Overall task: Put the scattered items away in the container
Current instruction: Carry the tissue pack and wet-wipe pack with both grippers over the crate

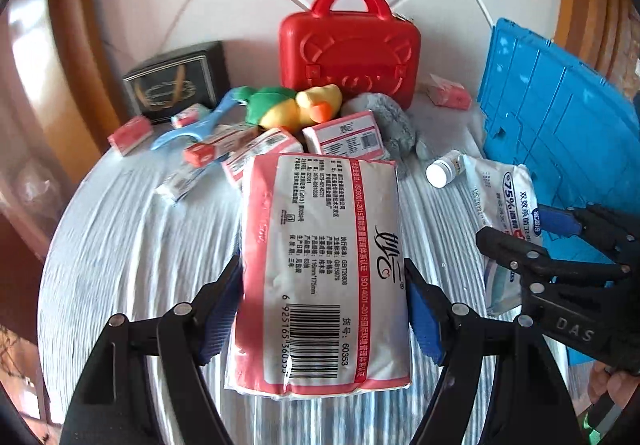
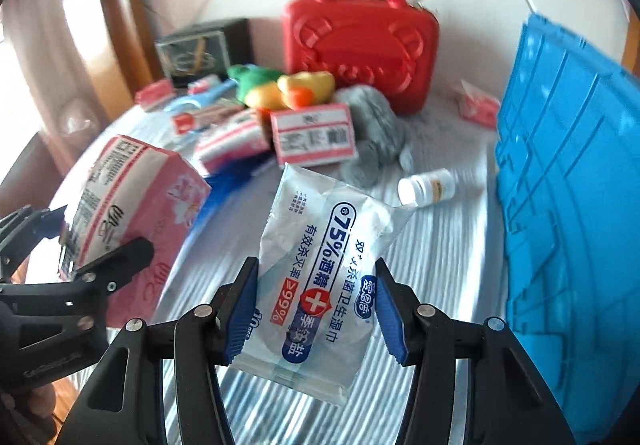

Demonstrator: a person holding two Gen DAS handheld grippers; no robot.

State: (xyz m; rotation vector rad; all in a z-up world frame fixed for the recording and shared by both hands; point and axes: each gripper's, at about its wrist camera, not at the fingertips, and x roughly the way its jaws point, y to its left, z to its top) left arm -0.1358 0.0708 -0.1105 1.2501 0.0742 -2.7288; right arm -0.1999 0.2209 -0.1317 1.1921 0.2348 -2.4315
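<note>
My left gripper (image 1: 324, 309) is shut on a large pink-and-white tissue pack (image 1: 320, 265), held above the striped cloth; it also shows at the left of the right wrist view (image 2: 132, 213). My right gripper (image 2: 316, 309) is shut on a white wet-wipes pouch (image 2: 320, 269) with blue print, lifted off the cloth; the pouch also shows in the left wrist view (image 1: 500, 201). The blue container (image 2: 568, 205) stands at the right, its ribbed wall toward me. Scattered behind lie small tissue packs (image 1: 344, 135), a duck toy (image 1: 296, 107), a grey plush (image 1: 392, 125) and a white pill bottle (image 2: 428, 187).
A red toy suitcase (image 1: 348, 49) stands at the back against the tiled wall. A dark box (image 1: 176, 85) sits back left. A blue plastic tool (image 1: 200, 125) and small pink packs (image 1: 130, 133) lie left. Another pink pack (image 1: 448, 93) lies by the container.
</note>
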